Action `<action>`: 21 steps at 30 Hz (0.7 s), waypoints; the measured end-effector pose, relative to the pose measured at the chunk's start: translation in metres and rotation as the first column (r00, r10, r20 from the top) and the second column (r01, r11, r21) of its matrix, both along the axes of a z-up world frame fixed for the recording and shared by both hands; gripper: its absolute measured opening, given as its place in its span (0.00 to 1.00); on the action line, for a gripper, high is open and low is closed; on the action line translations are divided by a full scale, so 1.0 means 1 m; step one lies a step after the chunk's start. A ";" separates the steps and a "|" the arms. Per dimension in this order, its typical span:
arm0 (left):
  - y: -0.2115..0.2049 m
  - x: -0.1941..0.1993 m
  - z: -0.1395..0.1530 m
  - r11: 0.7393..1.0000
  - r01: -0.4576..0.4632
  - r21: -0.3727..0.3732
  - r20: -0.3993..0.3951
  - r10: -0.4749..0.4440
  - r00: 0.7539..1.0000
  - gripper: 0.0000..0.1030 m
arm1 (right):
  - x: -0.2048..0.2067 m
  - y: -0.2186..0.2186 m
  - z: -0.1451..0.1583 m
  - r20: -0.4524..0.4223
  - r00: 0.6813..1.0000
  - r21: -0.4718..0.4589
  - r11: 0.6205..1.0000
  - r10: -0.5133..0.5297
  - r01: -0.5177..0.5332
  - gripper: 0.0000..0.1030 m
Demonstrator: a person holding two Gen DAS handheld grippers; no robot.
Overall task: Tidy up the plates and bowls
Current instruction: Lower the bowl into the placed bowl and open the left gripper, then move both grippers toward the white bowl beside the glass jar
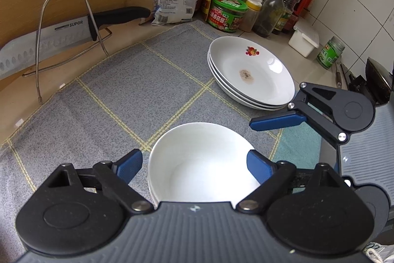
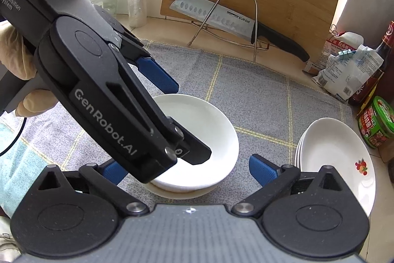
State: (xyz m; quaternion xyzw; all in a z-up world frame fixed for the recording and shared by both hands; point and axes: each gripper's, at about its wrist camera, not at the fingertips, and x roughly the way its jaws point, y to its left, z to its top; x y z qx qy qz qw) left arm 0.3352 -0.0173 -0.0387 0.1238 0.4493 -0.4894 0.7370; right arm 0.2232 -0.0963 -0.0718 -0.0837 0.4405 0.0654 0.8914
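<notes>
A grey checked cloth [image 1: 138,80] covers the counter. At right-centre of the left view sits a stack of white plates [image 1: 251,73]; lower centre, stacked white bowls [image 1: 202,164] stand between the left gripper's [image 1: 194,162] parted blue pads, neither visibly pressing. The right gripper [image 2: 182,170] gapes wide, empty.

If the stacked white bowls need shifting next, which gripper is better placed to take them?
Probably left. The left gripper already straddles the bowl stack, one finger inside and one outside the near rim, pads not pressing. The right gripper hangs open beside the bowls, nearer the plates.
</notes>
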 end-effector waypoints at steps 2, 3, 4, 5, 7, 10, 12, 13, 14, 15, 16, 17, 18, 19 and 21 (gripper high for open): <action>0.005 0.001 0.004 1.000 -0.015 -0.012 0.017 0.016 1.000 0.89 | -0.002 0.001 0.001 0.004 1.000 0.000 1.000 -0.005 0.005 1.00; 0.008 0.001 0.007 1.000 -0.024 -0.019 0.026 0.025 0.999 0.89 | -0.003 0.001 0.002 0.011 1.000 0.003 1.000 -0.007 0.007 1.00; 0.011 0.001 0.009 0.999 -0.030 -0.025 0.033 0.031 0.999 0.89 | -0.005 0.000 0.004 0.021 1.000 0.009 1.000 -0.011 0.010 1.00; 0.014 0.001 0.012 0.999 -0.038 -0.031 0.045 0.040 0.998 0.89 | -0.006 -0.001 0.007 0.030 0.999 0.015 1.000 -0.016 0.016 1.00; 0.021 0.000 0.017 0.997 -0.058 -0.041 0.078 0.061 0.995 0.89 | -0.008 -0.003 0.012 0.055 0.998 0.029 0.999 -0.030 0.029 1.00; 0.030 -0.003 0.022 0.995 -0.087 -0.046 0.126 0.092 0.988 0.89 | -0.008 -0.010 0.016 0.082 0.995 0.053 0.997 -0.064 0.060 1.00; 0.036 -0.007 0.025 0.993 -0.104 -0.053 0.156 0.111 0.982 0.89 | -0.007 -0.013 0.013 0.072 0.994 0.062 0.995 -0.084 0.080 1.00; 0.040 -0.010 0.026 0.992 -0.111 -0.059 0.163 0.119 0.979 0.89 | -0.006 -0.013 0.010 0.066 0.994 0.061 0.994 -0.089 0.085 1.00; 0.043 -0.012 0.026 0.991 -0.119 -0.064 0.171 0.128 0.977 0.89 | -0.007 -0.013 0.008 0.062 0.994 0.059 0.995 -0.090 0.086 1.00; 0.047 -0.015 0.027 0.989 -0.129 -0.067 0.179 0.139 0.974 0.89 | -0.007 -0.013 0.007 0.059 0.994 0.059 0.995 -0.089 0.085 1.00; 0.050 -0.017 0.027 0.988 -0.140 -0.069 0.185 0.151 0.971 0.89 | -0.009 -0.012 0.005 0.056 0.994 0.062 0.994 -0.089 0.086 1.00; 0.053 -0.019 0.027 0.986 -0.151 -0.072 0.191 0.163 0.968 0.89 | -0.009 -0.012 0.003 0.051 0.995 0.067 0.994 -0.091 0.088 1.00; 0.057 -0.022 0.027 0.983 -0.164 -0.076 0.195 0.176 0.965 0.89 | -0.010 -0.012 0.002 0.049 0.994 0.068 0.994 -0.094 0.090 1.00; 0.061 -0.024 0.027 0.981 -0.176 -0.079 0.197 0.189 0.962 0.89 | -0.011 -0.012 0.001 0.048 0.994 0.068 0.993 -0.096 0.092 1.00; 0.070 -0.030 0.027 0.974 -0.205 -0.094 0.200 0.220 0.955 0.89 | -0.013 -0.011 0.000 0.049 0.994 0.068 0.993 -0.100 0.096 1.00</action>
